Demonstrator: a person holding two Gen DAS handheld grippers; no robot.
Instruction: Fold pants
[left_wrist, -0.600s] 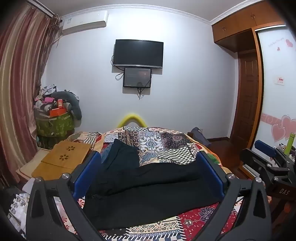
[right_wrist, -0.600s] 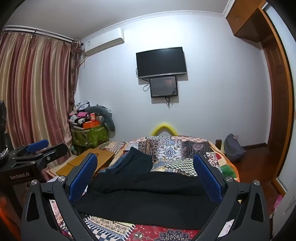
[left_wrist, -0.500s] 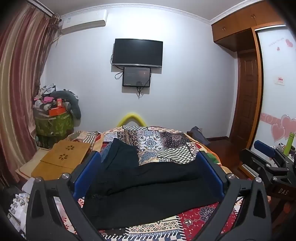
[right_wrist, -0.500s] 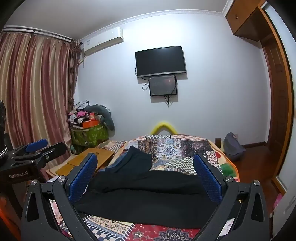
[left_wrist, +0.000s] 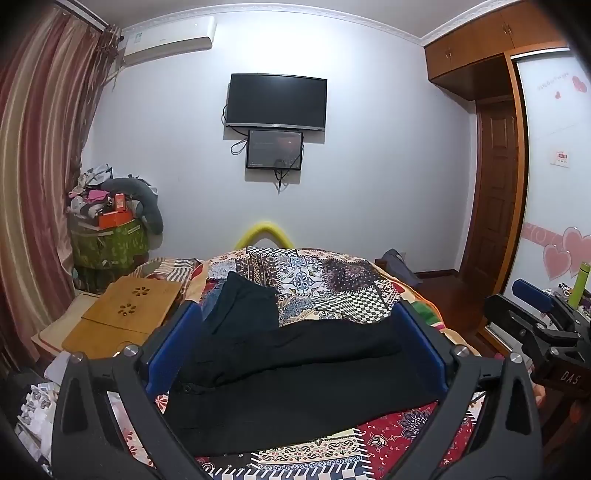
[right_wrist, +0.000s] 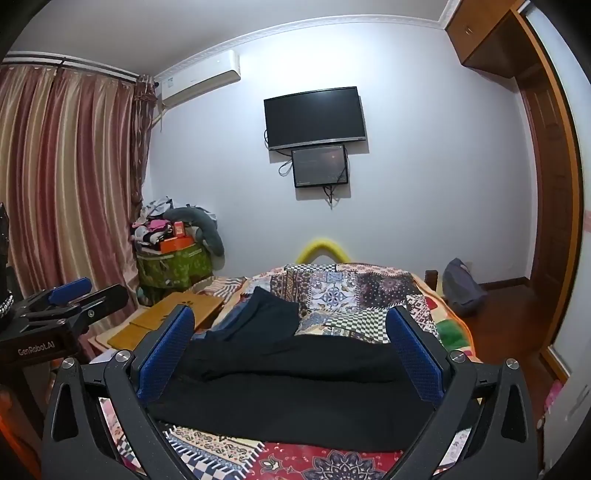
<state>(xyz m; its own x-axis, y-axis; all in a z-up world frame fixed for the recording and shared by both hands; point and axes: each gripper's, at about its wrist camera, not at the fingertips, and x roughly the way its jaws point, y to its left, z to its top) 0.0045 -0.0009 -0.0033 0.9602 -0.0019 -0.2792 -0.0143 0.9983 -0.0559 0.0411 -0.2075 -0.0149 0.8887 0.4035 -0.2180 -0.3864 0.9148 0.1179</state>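
1. On the bed, left wrist view: black pants (left_wrist: 295, 373) lie across the patterned quilt (left_wrist: 325, 284), one leg running sideways, the other angled up toward the far left
2. Left gripper (left_wrist: 295, 347) hovers above the near part of the pants, jaws spread wide, blue pads (left_wrist: 173, 350) either side of the fabric, nothing held
3. Same view, right edge: the right gripper (left_wrist: 535, 314) shows side-on, can't tell its jaw state from here
4. Left of the bed sits a wooden lap table (left_wrist: 125, 314); TV (left_wrist: 277, 101) on the far wall, curtain (left_wrist: 33, 147) at left
5. Right wrist view: pants (right_wrist: 291, 380) again spread over the quilt (right_wrist: 351, 291), waist end nearest the camera's left side
6. Right gripper (right_wrist: 291, 350) is released, jaws wide apart, pads (right_wrist: 413, 354) framing the pants, not gripping
7. Left gripper (right_wrist: 70, 299) is visible at the left edge, beside the lap table (right_wrist: 173, 314); curtain (right_wrist: 66, 184) behind it
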